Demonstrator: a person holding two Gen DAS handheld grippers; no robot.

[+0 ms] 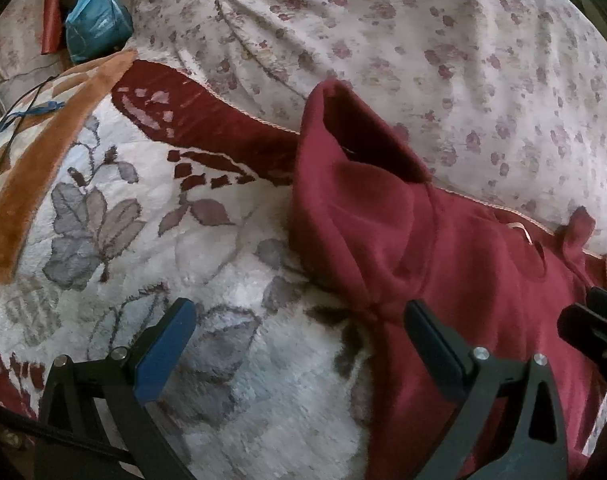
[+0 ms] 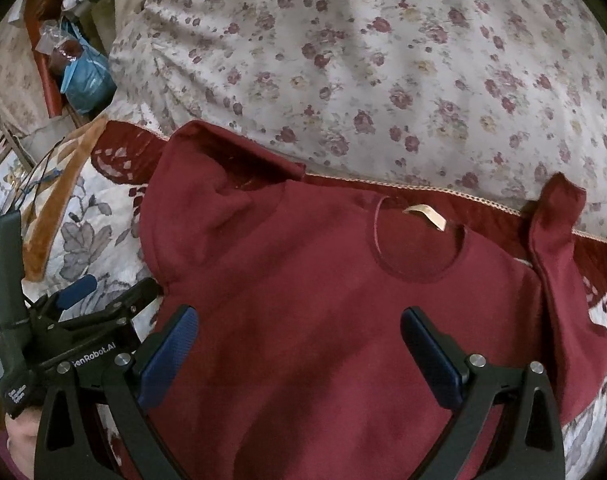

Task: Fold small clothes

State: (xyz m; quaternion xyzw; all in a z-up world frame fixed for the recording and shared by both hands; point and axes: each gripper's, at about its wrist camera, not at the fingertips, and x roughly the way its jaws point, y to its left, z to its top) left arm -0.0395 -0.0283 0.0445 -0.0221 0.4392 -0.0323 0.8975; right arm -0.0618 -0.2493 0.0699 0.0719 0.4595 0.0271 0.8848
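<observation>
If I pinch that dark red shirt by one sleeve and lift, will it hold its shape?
Probably not. The dark red fleece-like shirt lies creased, its left sleeve puckered, so it should droop. It looks light, and may drag on the plush floral blanket.

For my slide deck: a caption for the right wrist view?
Open right claw poised over a maroon shirt spread on a floral blanket.

The shirt (image 2: 303, 320) is coloured plain dark red, with a beige label (image 2: 425, 216); the blanket (image 1: 243, 360) is patterned white with grey leaves, bordered maroon and orange; the sheet (image 2: 383, 60) is printed cream with maroon roses; the bag (image 1: 97, 26) is coloured blue.
</observation>
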